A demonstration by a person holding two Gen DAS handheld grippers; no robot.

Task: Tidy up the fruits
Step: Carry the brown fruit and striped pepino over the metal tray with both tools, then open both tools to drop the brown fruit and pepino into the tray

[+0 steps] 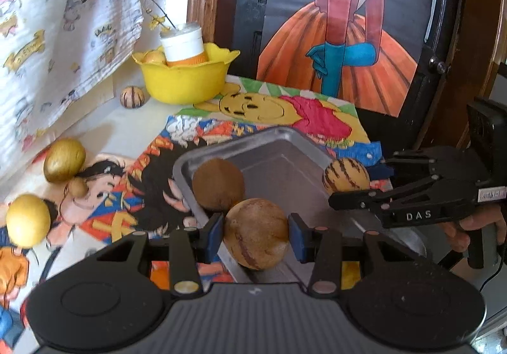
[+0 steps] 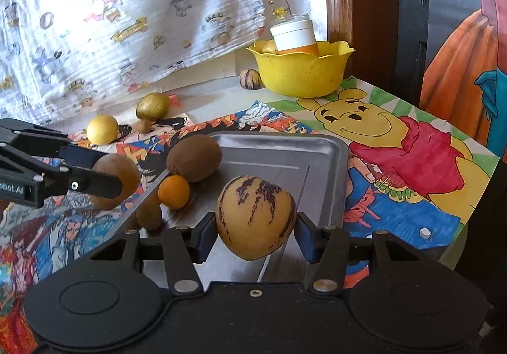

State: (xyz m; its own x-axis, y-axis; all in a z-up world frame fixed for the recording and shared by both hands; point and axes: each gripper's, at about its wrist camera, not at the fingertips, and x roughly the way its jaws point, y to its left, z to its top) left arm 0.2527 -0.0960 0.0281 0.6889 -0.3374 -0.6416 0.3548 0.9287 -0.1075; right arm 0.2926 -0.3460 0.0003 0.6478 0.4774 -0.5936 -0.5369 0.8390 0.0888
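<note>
Metal tray holds kiwi, orange; left tool grips brown fruit, right tool striped fruit.

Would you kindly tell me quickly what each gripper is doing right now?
Left gripper: shut on a round brown fruit.
Right gripper: shut on a yellow purple-streaked fruit.

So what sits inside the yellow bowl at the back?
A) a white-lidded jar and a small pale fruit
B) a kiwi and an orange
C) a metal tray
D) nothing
A: the white-lidded jar stands in the yellow bowl, with a small pale fruit beside it.
</note>
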